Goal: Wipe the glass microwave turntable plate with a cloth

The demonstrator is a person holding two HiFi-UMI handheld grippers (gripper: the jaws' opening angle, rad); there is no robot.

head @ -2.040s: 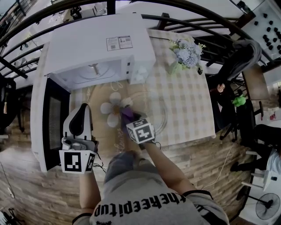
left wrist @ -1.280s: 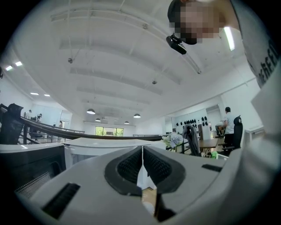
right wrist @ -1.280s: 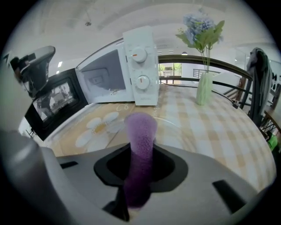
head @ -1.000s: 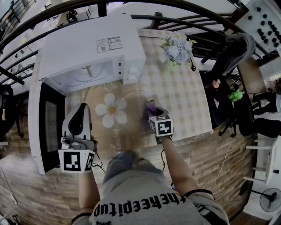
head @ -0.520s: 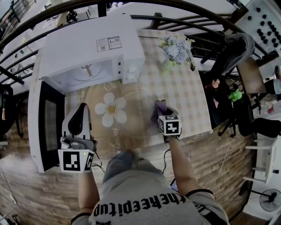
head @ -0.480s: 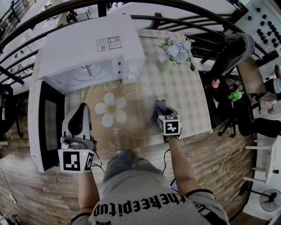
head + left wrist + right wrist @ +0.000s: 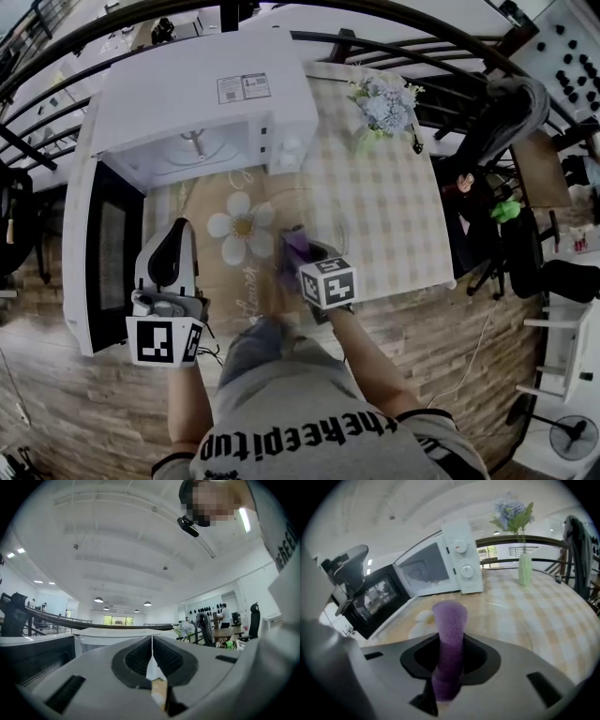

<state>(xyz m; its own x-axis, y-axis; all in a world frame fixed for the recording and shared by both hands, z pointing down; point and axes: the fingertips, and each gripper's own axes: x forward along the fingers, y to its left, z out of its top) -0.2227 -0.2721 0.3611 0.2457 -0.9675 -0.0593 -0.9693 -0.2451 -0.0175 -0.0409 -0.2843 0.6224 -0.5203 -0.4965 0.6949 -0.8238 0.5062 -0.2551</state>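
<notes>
Two tongs show in my feed. My right tongs [image 7: 298, 251], clenched on the purple terry cloth [image 7: 449, 620], have swept back left since half a second ago. The cloth sits on the clear glass turntable plate [image 7: 497, 620] under their tips. My left tongs [image 7: 151, 656] stay pressed shut, empty and unmoved. Ahead of both stands the white microwave oven [image 7: 202, 98], its door open beside the left tongs. A vase of pale-blue flowers [image 7: 384, 108] stands beyond the right tongs.
</notes>
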